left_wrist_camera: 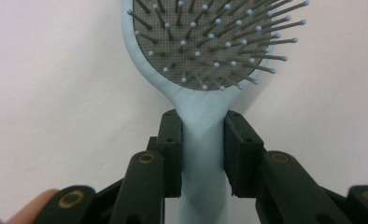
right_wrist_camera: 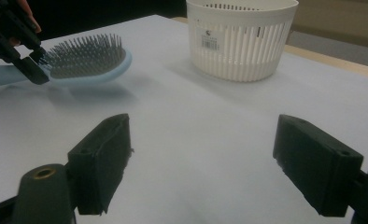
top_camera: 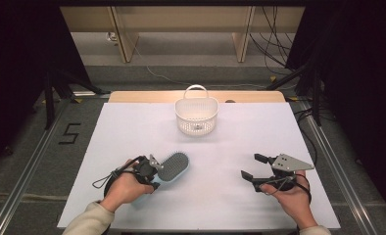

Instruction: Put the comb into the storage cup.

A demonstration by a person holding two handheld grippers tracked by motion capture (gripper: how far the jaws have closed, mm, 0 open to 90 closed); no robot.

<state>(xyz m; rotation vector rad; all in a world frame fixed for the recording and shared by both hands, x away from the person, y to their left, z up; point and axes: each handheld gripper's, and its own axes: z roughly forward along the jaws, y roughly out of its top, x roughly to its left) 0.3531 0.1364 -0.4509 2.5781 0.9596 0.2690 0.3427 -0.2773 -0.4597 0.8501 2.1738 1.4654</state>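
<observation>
The left gripper (top_camera: 154,172) grips the hairbrush (top_camera: 173,166) by the neck of its pale blue handle, just below the bristle pad; in the left gripper view the two black jaws press flat against either side of the handle (left_wrist_camera: 203,154), closed on it with no gap; gripping there, close to the head, probably keeps the heavier end from swinging; the brush lies near the front left of the white table (top_camera: 132,122), bristles upward, head pointing away from the person and toward the middle; in the right gripper view a shadow sits under the head and it seems to hang a little above the surface, though I cannot be sure whether the handle end rests on the table

The white basket (top_camera: 196,115) stands upright at the far middle of the table, well apart from the brush, its handle raised and its mouth open upward; that makes it the likely place for the brush, and the bristles-up, head-forward hold would let the brush go in head first

The right gripper (top_camera: 253,166) rests at the front right in the person's hand, well apart from both brush and basket; its jaws stand wide apart, as the right gripper view shows with bare table between them; it holds nothing and touches nothing, seemingly waiting while the left does the carrying
</observation>
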